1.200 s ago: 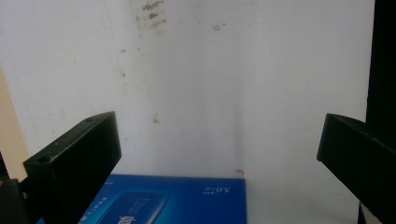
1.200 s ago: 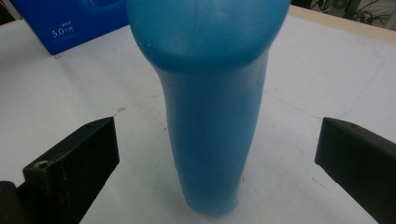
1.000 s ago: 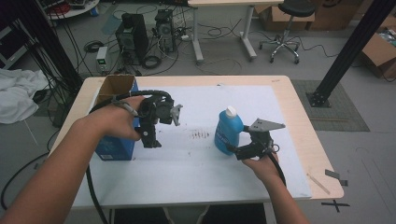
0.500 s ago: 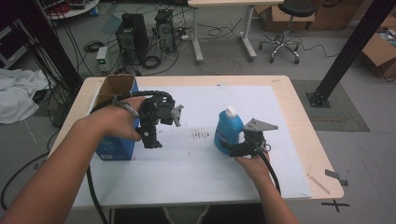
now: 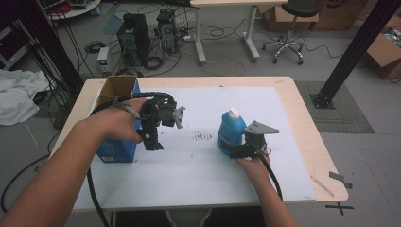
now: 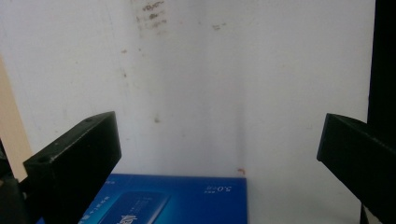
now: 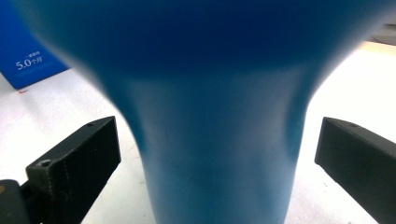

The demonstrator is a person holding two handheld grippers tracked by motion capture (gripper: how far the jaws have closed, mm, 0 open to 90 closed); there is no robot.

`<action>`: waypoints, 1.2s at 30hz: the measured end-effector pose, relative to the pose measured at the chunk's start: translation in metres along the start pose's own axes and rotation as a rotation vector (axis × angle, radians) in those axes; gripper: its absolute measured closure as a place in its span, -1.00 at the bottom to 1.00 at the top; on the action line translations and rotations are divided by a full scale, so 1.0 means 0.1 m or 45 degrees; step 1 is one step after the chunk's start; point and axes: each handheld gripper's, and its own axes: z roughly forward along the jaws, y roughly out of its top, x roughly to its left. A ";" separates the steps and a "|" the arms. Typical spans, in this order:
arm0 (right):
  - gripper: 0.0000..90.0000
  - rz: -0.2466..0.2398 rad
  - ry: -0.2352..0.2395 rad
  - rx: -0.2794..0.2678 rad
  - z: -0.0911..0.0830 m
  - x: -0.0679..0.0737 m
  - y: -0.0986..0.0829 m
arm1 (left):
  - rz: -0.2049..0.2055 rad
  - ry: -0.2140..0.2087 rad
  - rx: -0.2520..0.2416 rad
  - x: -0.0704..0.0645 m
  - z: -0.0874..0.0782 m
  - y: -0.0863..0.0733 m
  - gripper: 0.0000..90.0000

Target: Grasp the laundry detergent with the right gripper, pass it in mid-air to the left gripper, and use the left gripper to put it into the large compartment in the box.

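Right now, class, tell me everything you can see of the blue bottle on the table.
The blue bottle stands upright on the white sheet, right of the table's middle. Its body looks like smooth, glossy plastic, wider above and narrowing lower down in the right gripper view, with a white cap on top. The right gripper sits at its near side with open jaws on either side of the narrow part, gaps showing, so they do not clamp it. No label is readable.
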 end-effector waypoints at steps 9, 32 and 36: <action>-0.92 0.007 -0.020 -0.001 0.03 0.00 -0.02 | 0.012 0.006 0.002 0.00 0.01 0.00 -1.00; -0.66 0.001 -0.035 -0.042 0.07 0.01 -0.02 | -0.008 0.003 0.008 -0.01 0.03 -0.05 -1.00; -0.56 -0.013 -0.043 -0.054 0.05 0.02 -0.03 | -0.008 0.004 0.005 -0.01 0.03 -0.05 -1.00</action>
